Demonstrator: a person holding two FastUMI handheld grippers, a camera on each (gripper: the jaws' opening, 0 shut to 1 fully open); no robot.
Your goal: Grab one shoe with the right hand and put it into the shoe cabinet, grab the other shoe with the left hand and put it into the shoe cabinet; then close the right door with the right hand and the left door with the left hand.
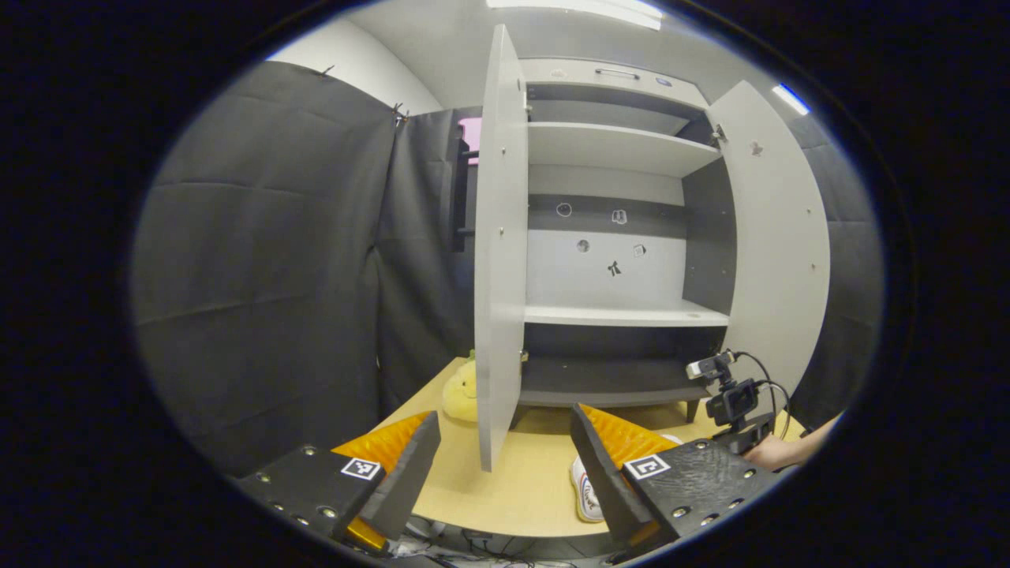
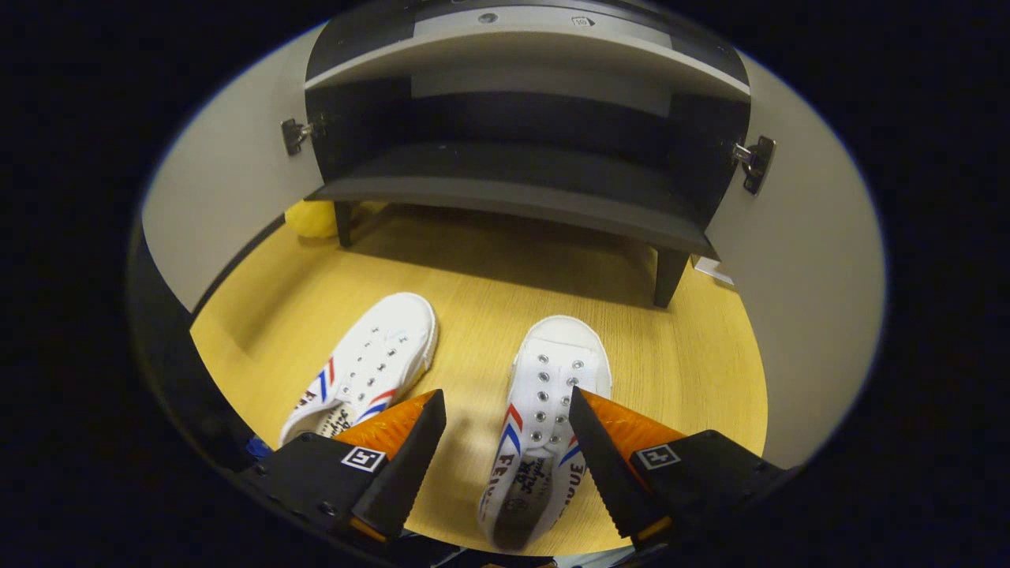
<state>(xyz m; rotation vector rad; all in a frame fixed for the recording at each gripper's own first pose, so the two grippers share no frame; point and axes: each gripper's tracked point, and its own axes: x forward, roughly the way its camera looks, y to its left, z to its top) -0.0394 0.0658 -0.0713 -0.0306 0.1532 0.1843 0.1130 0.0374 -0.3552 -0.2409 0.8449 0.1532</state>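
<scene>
Two white canvas shoes with red and blue stripes lie on the wooden table in front of the shoe cabinet. In the right gripper view the right shoe sits between the open fingers of my right gripper, which hovers just above it without touching. The left shoe lies off to the left of that gripper. My left gripper is open and held high, facing the cabinet; a heel of one shoe peeks beside its right finger. Both cabinet doors stand open.
A yellow plush toy sits by the cabinet's left leg. The other gripper with its camera and a hand shows at the lower right of the left gripper view. Black cloth walls close in the left side. The cabinet's shelves are bare.
</scene>
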